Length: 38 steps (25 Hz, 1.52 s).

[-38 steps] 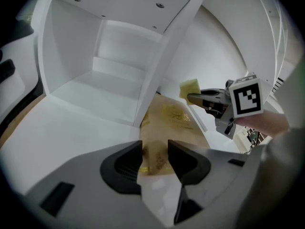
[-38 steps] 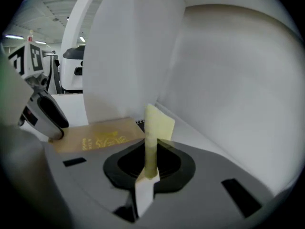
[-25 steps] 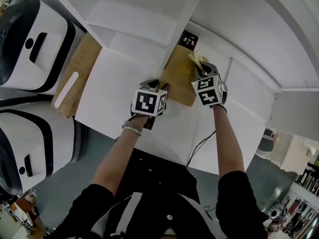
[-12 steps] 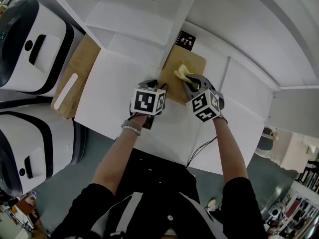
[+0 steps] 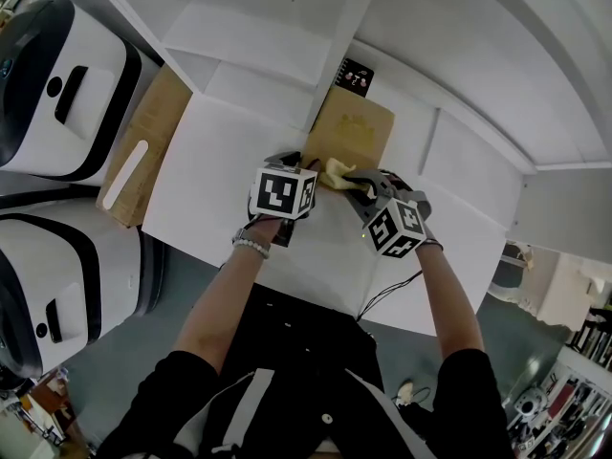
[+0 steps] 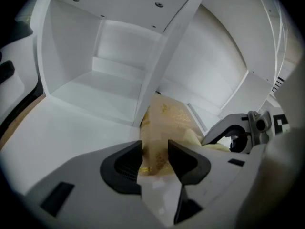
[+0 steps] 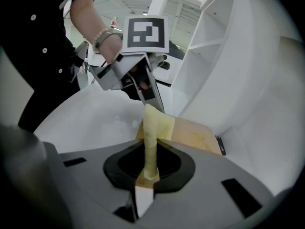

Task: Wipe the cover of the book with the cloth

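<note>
A tan book (image 5: 352,134) with gold print lies flat on the white shelf board. My left gripper (image 5: 310,167) is shut on the book's near left corner; in the left gripper view its jaws (image 6: 155,157) pinch the book's edge (image 6: 164,123). My right gripper (image 5: 361,184) is shut on a yellow cloth (image 5: 337,172). The cloth rests on the near end of the cover, just beside the left gripper. The cloth (image 7: 151,142) stands up from the shut jaws (image 7: 151,170) and drapes onto the book (image 7: 198,136).
A white shelving unit (image 5: 277,27) lies around the book, with a divider (image 6: 167,56) just left of it. A small black card (image 5: 360,75) sits at the book's far end. A brown board (image 5: 143,151) and two white-and-black machines (image 5: 57,75) are at the left.
My right gripper has drawn the cloth across the cover from the far right corner to the near left end. The left gripper has held still on the book's corner.
</note>
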Tool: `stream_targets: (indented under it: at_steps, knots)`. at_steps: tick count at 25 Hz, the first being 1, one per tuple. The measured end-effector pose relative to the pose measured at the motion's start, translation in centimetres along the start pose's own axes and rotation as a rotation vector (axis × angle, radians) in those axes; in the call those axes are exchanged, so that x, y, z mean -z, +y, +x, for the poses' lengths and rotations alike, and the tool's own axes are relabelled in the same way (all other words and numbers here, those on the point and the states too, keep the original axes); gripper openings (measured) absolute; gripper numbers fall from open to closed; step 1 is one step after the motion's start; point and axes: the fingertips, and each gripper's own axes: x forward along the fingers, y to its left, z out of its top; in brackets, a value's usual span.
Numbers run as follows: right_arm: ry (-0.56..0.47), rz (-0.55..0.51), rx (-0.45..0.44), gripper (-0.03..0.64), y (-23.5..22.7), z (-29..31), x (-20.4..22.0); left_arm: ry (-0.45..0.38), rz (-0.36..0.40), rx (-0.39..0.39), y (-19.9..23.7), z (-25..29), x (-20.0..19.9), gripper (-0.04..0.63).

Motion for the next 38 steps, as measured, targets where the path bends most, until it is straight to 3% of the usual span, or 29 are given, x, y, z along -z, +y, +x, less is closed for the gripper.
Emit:
stream_targets:
  at_steps: [8, 12, 19, 26, 30, 38]
  knots:
    - [-0.005, -0.011, -0.116, 0.034, 2.5, -1.2, -0.3, 0.001, 0.003, 0.0, 0.0, -0.1, 0.0, 0.167]
    - [-0.081, 0.138, -0.113, 0.034, 0.9, -2.5, -1.2, 0.001, 0.005, 0.002, -0.1, -0.1, -0.1, 0.167]
    - [-0.178, 0.438, 0.169, 0.034, -8.6, -4.2, -0.9, 0.001, 0.008, -0.001, 0.0, -0.2, -0.1, 0.167]
    - [-0.113, 0.684, 0.444, 0.034, -16.7, -3.0, 2.5, 0.004, 0.008, 0.002, 0.0, 0.0, -0.1, 0.167]
    - [-0.03, 0.712, 0.495, 0.034, -18.5, -1.6, 3.9, 0.004, 0.008, 0.003, 0.0, -0.1, -0.1, 0.167]
    - [0.139, 0.682, 0.465, 0.034, -18.4, 2.0, 5.3, 0.003, 0.009, 0.007, 0.0, -0.1, 0.0, 0.167]
